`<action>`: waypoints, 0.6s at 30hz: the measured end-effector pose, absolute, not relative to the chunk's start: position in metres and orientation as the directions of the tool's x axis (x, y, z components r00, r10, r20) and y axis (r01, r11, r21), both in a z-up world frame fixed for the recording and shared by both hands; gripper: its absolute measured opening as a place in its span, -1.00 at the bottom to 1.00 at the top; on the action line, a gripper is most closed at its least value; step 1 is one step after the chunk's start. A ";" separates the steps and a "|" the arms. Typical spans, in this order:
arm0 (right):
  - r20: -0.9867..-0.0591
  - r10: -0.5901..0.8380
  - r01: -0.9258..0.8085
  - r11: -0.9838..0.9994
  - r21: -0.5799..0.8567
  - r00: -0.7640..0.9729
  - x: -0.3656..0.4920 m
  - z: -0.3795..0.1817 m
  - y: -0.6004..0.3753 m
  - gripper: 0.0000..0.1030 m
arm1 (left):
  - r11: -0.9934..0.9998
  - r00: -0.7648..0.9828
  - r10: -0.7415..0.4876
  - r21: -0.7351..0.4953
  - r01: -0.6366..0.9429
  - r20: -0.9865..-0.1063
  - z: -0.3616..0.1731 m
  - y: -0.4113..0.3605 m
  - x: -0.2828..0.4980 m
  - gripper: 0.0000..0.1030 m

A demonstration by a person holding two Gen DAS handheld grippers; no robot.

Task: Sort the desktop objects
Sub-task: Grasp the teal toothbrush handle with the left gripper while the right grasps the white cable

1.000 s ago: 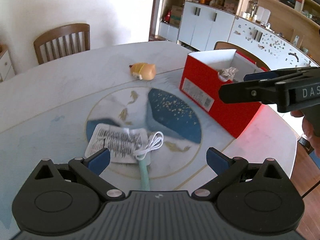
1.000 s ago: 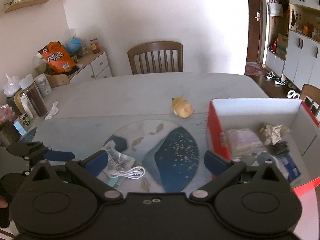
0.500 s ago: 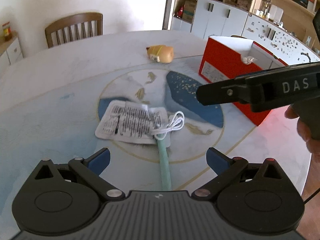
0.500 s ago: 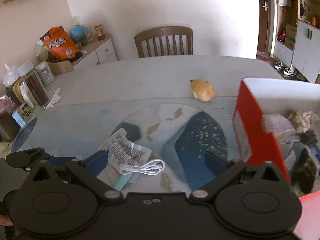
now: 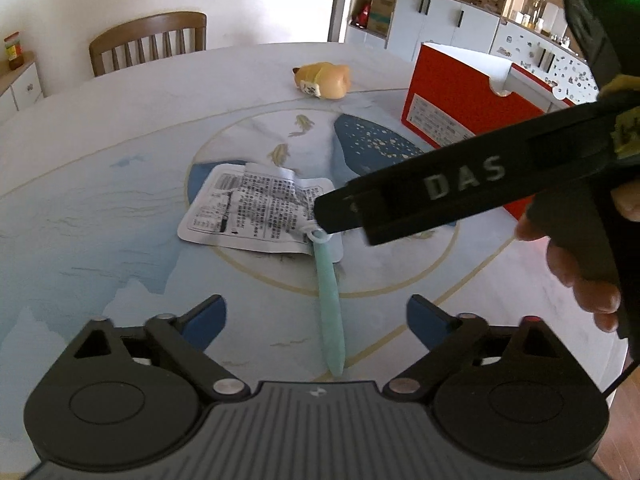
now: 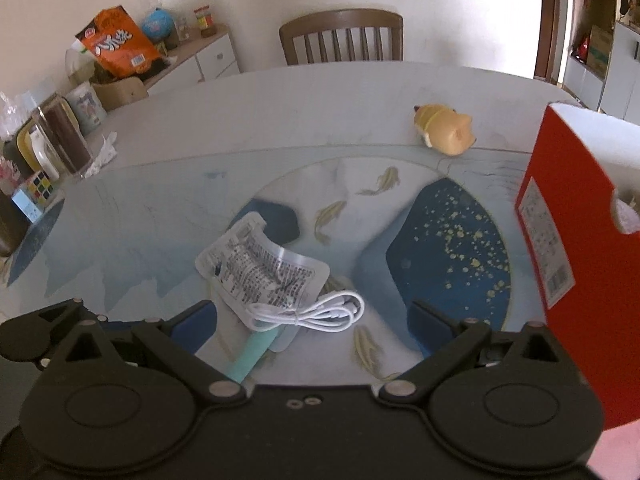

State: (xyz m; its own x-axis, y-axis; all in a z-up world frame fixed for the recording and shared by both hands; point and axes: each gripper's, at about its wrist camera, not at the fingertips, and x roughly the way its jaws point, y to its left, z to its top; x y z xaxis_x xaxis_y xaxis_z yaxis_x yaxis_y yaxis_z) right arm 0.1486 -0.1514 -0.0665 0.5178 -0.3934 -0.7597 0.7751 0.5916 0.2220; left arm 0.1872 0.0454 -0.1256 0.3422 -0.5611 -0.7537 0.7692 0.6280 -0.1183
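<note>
Blue pads tip the fingers of the left gripper point(image 5: 316, 320), which stand wide apart and are closing, with nothing pressed between them; the near end of a pale green stick-like tool point(image 5: 330, 300) lies on the table point(image 5: 100, 128) in the gap between them, untouched. The tool's long axis runs straight away from these fingers, its far end tucked under a printed foil sachet point(image 5: 256, 210) ahead of them.

The right gripper point(image 6: 310, 322) also has its fingers spread wide, gripping nothing. A coiled white cable point(image 6: 308, 312) lies between and just ahead of them, resting on the near corner of the sachet, its length running across the gap from one finger toward the other. The green tool shows below the cable, slanting toward the left finger of this gripper. In the left wrist view the right gripper's black side reaches in from the right, its tip over the sachet's near corner, held by a hand point(image 5: 580, 276).

Farther ahead of both pairs of fingers, a tan plush toy point(image 6: 444, 130) lies on its side, well apart from the sachet. A red cardboard box point(image 6: 560, 216) stands to the right of the right fingers.
</note>
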 end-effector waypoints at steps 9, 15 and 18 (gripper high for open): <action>-0.777 -0.364 0.757 0.619 0.211 0.514 0.157 -0.076 -0.157 0.83 | 0.623 0.339 -0.574 -0.129 0.772 -0.745 -0.130 0.039 0.188 0.46; -0.787 -0.353 0.754 0.624 0.205 0.506 0.162 -0.084 -0.161 0.79 | 0.620 0.346 -0.580 -0.125 0.774 -0.737 -0.129 0.037 0.187 0.08; -0.791 -0.351 0.752 0.628 0.198 0.501 0.163 -0.086 -0.162 0.74 | 0.626 0.350 -0.584 -0.132 0.768 -0.733 -0.129 0.039 0.188 -0.08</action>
State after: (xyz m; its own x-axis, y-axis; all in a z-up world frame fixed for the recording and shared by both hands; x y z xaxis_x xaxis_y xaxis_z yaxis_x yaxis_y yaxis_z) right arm 0.1635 -0.1618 -0.0860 0.5007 -0.3506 -0.7914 0.7523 0.6285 0.1976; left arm 0.1884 0.0389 -0.1289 0.3497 -0.5836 -0.7329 0.7683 0.6263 -0.1321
